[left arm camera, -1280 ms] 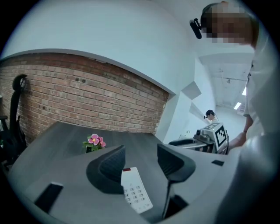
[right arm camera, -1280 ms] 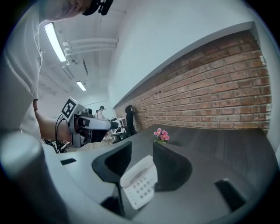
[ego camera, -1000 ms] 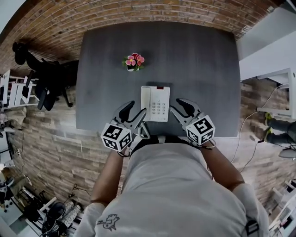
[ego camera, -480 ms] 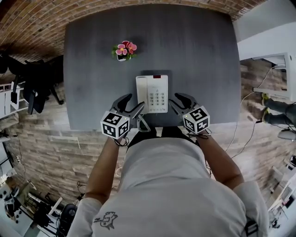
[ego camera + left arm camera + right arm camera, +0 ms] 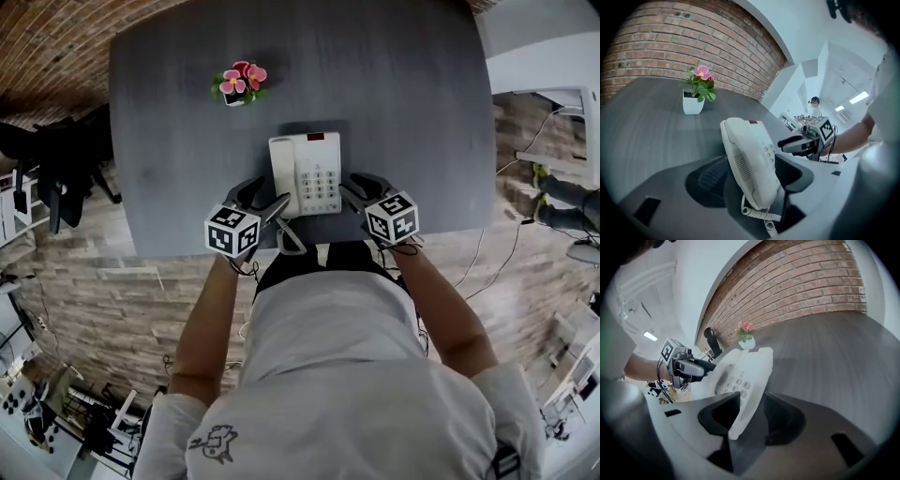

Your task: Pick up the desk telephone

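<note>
As it lies flat, the telephone (image 5: 305, 174) points lengthwise away (handset (image 5: 281, 175) apparently left).

Dark grey table (image 5: 412, 112), white desk telephone (image 5: 307, 174) near front edge, potted flowers (image 5: 238, 82) farther back

Smooth, faintly glossy white plastic for the telephone (image 5: 307, 174) and its coiled cord (image 5: 757, 214). Under the telephone, matt dark grey table (image 5: 403, 103) with fine wood-like grain. Beyond the telephone, smooth white pot (image 5: 693, 104) and rough red brick wall (image 5: 670, 42). Flanking the telephone, matt black plastic of left gripper (image 5: 263, 198) and right gripper (image 5: 356, 187).
</note>
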{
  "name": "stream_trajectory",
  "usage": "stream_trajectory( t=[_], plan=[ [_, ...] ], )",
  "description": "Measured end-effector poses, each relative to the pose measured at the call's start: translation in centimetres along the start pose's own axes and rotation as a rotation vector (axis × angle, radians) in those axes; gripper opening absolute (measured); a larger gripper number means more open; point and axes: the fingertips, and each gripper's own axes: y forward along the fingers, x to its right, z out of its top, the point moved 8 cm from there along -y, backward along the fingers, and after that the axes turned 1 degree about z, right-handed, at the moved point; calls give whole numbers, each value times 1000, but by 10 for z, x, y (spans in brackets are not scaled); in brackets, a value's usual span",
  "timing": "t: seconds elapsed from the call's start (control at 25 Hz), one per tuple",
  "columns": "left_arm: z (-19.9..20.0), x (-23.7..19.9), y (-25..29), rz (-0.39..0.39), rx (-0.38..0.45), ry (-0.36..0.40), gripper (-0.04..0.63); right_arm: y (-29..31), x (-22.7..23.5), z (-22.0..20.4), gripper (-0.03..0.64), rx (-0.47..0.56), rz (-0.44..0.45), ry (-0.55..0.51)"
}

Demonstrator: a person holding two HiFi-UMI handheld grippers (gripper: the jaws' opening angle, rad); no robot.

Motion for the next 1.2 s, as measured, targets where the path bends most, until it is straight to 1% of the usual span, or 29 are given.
stream_trajectory(
  t=[0.16,0.24,0.56,0.64,0.76,0.92,1.08,1.2],
  plan=[
    [-6,-13,9,-66,14,-96,334,9,5,-1,163,-5,22,29],
    [-9,-17,13,-98,12,-121,339,12,7,0,161,-4,40,41],
    [-11,-24,28,-204,12,-169,342,19,17,-2,147,-17,131,103],
    [-12,-25,31,-229,12,-182,344,21,18,-2,132,-18,168,117],
    [-14,-28,36,-273,12,-216,352,23,17,0,91,-23,223,125],
    [-16,-33,39,-314,12,-246,377,26,20,0,97,-28,265,160],
    [-15,-33,42,-347,2,-252,371,28,22,-1,97,-30,308,198],
    [-14,-31,42,-361,0,-255,365,28,25,-2,97,-16,340,247]
  ],
)
